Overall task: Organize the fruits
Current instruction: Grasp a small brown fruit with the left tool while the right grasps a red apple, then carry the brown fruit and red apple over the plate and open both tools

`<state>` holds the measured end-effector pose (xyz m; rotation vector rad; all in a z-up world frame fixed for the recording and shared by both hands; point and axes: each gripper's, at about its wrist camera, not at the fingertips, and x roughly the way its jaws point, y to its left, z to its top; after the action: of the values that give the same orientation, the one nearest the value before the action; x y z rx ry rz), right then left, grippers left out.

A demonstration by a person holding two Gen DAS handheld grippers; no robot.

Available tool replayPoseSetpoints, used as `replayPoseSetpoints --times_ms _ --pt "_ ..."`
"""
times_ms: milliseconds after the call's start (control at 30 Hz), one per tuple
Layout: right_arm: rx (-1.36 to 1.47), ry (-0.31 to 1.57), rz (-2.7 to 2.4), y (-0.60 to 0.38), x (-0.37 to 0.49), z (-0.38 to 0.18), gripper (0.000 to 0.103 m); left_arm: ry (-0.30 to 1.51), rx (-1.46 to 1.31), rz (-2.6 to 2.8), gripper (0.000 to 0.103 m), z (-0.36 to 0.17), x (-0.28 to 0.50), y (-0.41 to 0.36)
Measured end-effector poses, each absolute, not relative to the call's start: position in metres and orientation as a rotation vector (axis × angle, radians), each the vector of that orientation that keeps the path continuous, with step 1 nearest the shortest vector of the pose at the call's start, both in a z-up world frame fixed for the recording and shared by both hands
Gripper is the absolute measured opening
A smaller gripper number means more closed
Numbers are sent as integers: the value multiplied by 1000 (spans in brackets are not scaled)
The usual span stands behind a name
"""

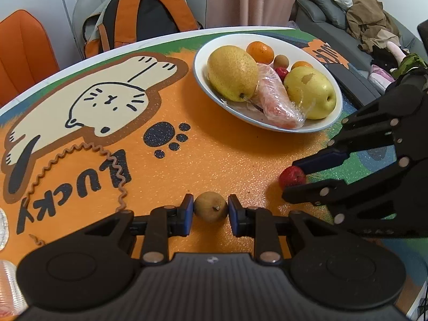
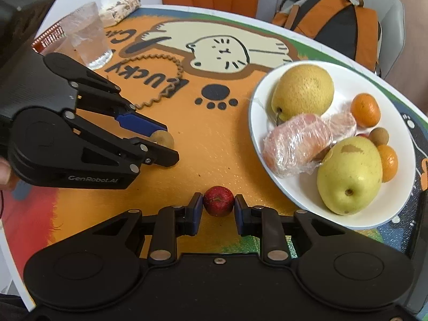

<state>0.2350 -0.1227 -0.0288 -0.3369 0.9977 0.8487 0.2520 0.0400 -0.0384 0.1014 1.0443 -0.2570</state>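
Item 1, far left of the right wrist view: clear plastic cup (image 2: 89,36) and a patterned packet (image 2: 120,6), standing on the cat-print table mat (image 2: 214,144); not part of the sorting.

Item 2: left gripper (image 1: 210,208), clenched on a small brown longan-like fruit (image 1: 210,207). Both blue pads touch its sides; the fruit sits at mat level, well apart from the bowl.

Item 3: right gripper (image 2: 218,205), clenched on a small red hawthorn-like fruit (image 2: 218,200). Pads press both flanks; the fruit is low on the mat, just beside the bowl's near rim.

Item 4, right: white bowl (image 2: 256,133) holding two yellow pears (image 2: 303,89), a cling-wrapped reddish fruit (image 2: 297,144), two or three small oranges (image 2: 365,109), one more brown longan-like fruit (image 2: 378,136), and a sliver of red behind.

Status, as judged: most fruit is already gathered in the bowl. The two small loose fruits are gripped but not yet lifted or delivered; carrying both over the rim and letting go appears to be what remains. No other stray fruit shows on the mat.
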Motion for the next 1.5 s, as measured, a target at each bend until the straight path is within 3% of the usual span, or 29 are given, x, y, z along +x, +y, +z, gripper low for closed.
replayPoseSetpoints --times_ms 667,1500 --pt "-334 921 824 -157 270 44 24 989 152 -290 26 15 262 28" --pt "-242 957 671 -192 358 15 24 978 200 -300 26 25 322 -3"
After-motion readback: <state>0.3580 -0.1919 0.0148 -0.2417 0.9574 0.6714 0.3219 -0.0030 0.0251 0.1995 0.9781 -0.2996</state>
